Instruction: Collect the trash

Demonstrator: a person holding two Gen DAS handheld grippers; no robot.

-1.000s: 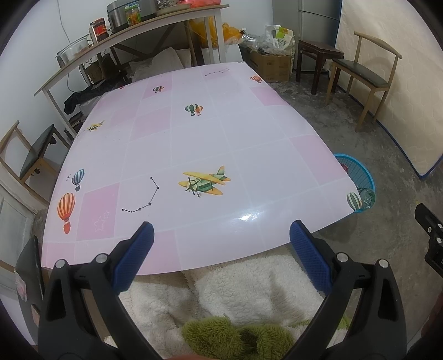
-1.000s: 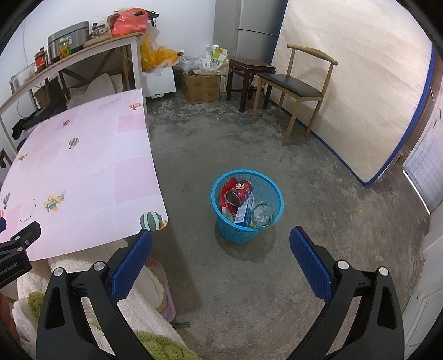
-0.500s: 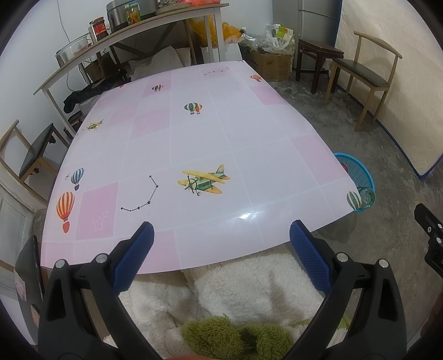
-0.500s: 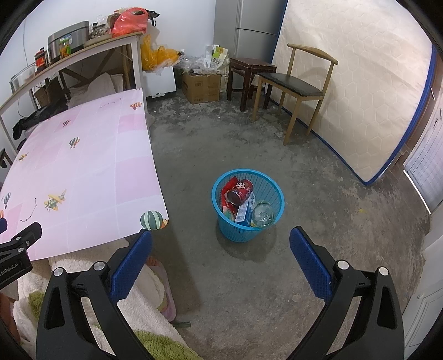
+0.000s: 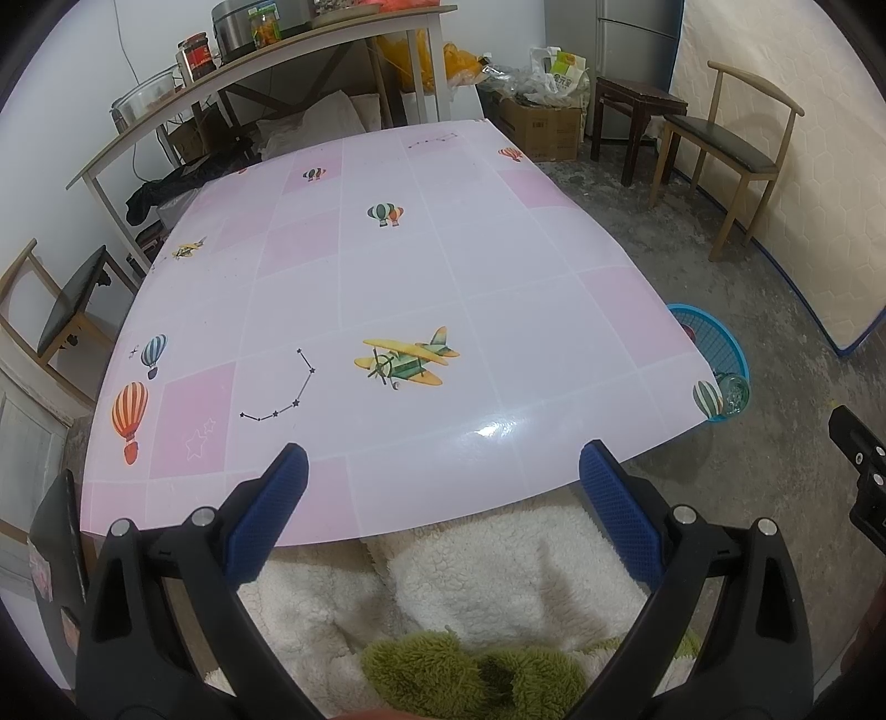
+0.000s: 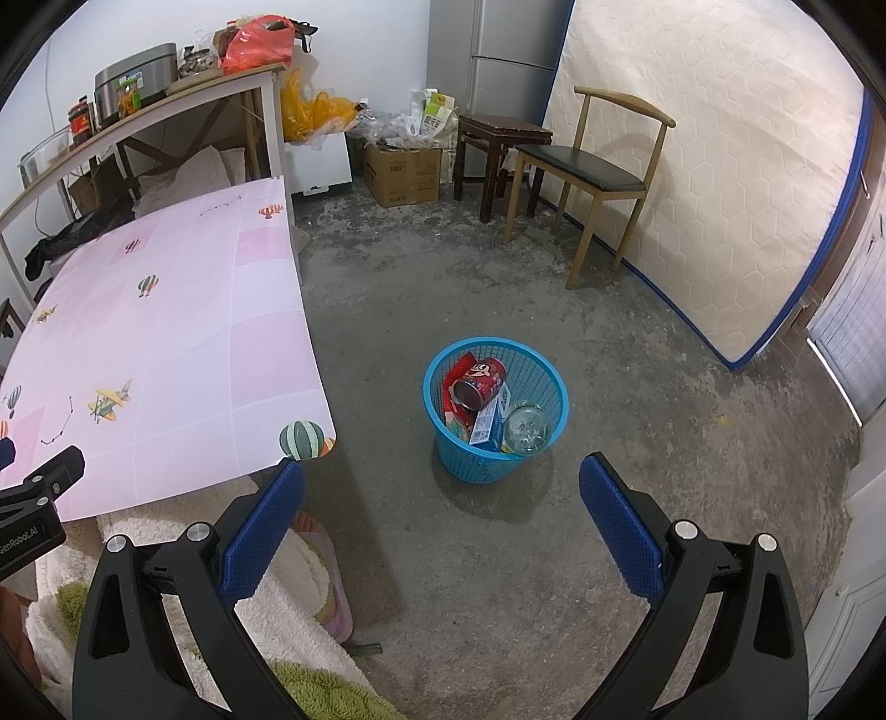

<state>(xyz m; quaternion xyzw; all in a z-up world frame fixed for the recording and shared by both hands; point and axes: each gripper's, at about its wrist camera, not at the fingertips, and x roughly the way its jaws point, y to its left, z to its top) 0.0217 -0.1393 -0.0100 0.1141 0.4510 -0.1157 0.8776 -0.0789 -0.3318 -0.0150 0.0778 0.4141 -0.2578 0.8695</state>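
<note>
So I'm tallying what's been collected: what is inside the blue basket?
In the blue basket: a red can lying on top, a blue-and-white box, a clear glass jar, and a red wrapper behind the can. Whatever lies beneath them is covered.

Lived-in home room, part storage, part kitchen. Bare concrete floor [image 6: 554, 554]. Fridge [image 6: 498, 50] in far corner, mattress [image 6: 720, 166] leaning on wall. Rice cooker [image 6: 135, 75] and jars on long shelf. Wooden chair [image 6: 587, 166], stool [image 6: 498, 138], cardboard box [image 6: 401, 171].
</note>
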